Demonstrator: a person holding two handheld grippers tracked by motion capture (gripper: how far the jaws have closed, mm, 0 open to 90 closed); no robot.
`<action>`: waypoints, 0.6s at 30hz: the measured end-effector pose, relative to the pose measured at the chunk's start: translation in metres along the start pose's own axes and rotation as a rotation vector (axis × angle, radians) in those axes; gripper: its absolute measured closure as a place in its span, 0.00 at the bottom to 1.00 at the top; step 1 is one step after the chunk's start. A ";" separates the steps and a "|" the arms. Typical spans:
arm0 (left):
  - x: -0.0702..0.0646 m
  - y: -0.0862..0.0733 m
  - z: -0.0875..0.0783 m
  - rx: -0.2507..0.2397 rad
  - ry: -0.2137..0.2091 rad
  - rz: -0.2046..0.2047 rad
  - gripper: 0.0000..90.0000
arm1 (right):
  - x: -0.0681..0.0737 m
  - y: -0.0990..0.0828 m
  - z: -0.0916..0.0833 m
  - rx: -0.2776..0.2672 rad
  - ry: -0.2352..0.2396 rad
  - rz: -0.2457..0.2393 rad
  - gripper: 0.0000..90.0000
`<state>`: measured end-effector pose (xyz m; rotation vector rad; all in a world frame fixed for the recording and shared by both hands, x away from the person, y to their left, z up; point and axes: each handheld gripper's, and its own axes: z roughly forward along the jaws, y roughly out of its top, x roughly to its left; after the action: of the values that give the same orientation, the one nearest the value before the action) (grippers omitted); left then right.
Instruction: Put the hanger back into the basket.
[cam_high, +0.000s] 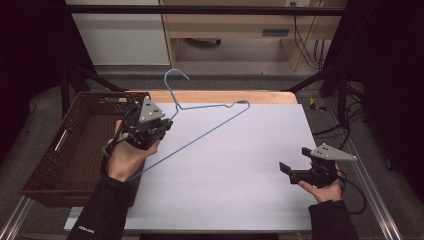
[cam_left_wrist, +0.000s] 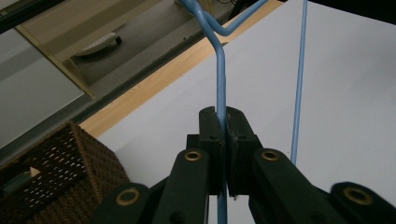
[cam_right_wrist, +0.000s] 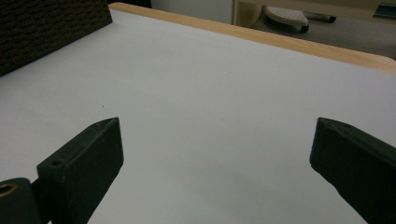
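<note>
A light blue wire hanger (cam_high: 200, 132) is held up above the white table sheet (cam_high: 230, 170), its hook (cam_high: 175, 75) pointing toward the far edge. My left gripper (cam_high: 162, 125) is shut on the hanger's wire near the neck, at the table's left side. In the left gripper view the blue hanger wire (cam_left_wrist: 221, 79) runs up from between the closed jaws, and the hanger's long bar (cam_left_wrist: 299, 84) passes to the right. My right gripper (cam_high: 286, 170) rests low at the right of the sheet, open, with nothing between its fingers (cam_right_wrist: 81, 168).
A dark brown woven basket (cam_high: 75, 145) stands at the table's left edge, beside my left hand. The wooden table edge (cam_high: 225, 96) runs along the far side. Beyond it are a wooden desk and cables on the floor.
</note>
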<state>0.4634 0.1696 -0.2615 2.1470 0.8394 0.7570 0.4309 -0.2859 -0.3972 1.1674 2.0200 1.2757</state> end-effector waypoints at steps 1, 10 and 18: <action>0.003 0.000 -0.001 0.001 0.009 0.002 0.97 | 0.000 0.000 0.000 0.000 0.001 0.000 0.04; 0.039 -0.004 -0.011 -0.004 0.018 -0.046 0.97 | 0.000 0.000 0.000 0.004 0.002 0.002 0.04; 0.065 -0.011 -0.018 0.015 0.079 -0.069 0.97 | 0.000 0.000 0.000 0.003 0.005 -0.002 0.04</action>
<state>0.4874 0.2312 -0.2422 2.1015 0.9575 0.8071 0.4312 -0.2855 -0.3971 1.1648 2.0264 1.2766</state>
